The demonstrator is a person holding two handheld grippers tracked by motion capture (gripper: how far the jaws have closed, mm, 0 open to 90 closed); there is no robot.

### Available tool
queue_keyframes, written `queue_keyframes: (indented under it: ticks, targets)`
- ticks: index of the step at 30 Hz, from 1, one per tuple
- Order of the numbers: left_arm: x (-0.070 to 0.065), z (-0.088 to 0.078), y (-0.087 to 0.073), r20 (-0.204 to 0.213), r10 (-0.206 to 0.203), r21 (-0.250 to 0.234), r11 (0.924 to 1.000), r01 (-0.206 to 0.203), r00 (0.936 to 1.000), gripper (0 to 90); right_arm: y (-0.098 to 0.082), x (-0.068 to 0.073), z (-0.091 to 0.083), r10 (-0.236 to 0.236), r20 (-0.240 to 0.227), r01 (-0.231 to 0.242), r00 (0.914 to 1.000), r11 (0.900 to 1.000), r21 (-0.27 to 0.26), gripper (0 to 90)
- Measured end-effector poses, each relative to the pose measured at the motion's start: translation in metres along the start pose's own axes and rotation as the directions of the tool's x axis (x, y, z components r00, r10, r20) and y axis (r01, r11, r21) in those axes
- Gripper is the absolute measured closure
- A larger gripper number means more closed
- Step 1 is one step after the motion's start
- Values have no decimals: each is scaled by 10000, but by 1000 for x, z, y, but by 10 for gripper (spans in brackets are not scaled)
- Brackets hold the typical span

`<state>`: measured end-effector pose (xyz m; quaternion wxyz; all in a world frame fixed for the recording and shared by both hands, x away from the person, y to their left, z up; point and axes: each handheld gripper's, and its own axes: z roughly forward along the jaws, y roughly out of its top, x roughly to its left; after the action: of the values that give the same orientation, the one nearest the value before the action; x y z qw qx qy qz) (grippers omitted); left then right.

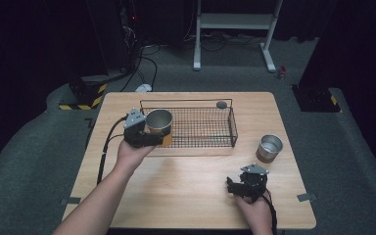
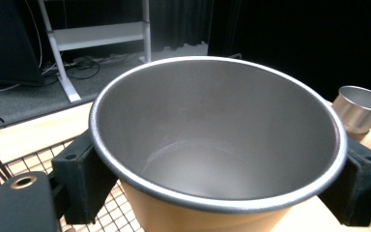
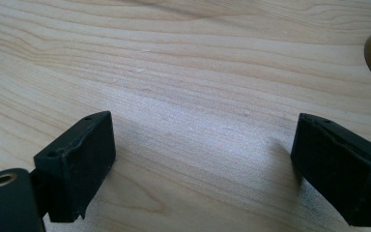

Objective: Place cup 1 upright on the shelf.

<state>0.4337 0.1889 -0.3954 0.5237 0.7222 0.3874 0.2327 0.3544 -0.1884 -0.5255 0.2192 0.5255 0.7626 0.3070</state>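
Wire basket (image 1: 210, 128) sits mid-table (image 1: 186, 196), and the left gripper (image 1: 152, 138) clamps a steel cup (image 1: 158, 120) over its left end (tan outside). Second cup (image 1: 269, 147) stands right; right gripper (image 1: 237, 186) gapes empty near it.

Both forearms are bare, with no sleeve in sight. Each hand wraps a black, blocky tool. The left gripper (image 1: 147, 133) carries a grey three-cornered plate behind its jaws, and a black cable trails back from its rear. The right gripper (image 1: 235, 187) wears the same kind of grey plate above its jaws, with a black cable running back from it along the wrist. Seen close in the gripper views, the jaws are chunky matte-black rectangular blocks (small screw holes dot their top faces), and a brass-ringed hole sits in a black part just outside one jaw at the lower left.
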Motion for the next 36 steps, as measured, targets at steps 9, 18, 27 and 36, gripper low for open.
queue_keyframes:
  ticks: [9, 18, 27, 36]
  targets:
    - [7, 18, 16, -196, -18, 187, 9998, 22, 9998, 138, 0, 0, 0, -4, 1, 4, 10000, 10000, -2, 84]
    - [13, 35, 25, -299, -279, 308, 9991, 288, 9992, 139, 0, 0, 0, 12, -1, -12, 10000, 10000, -6, 84]
    - [13, 57, 19, -517, -90, 594, 9982, 120, 9986, 139, 0, 0, 0, 0, 1, 0, 10000, 10000, -1, 84]
    - [17, 76, 8, -569, -270, 1114, 9932, 332, 9980, 139, 0, 0, 0, -1, 1, 1, 10000, 10000, -2, 84]
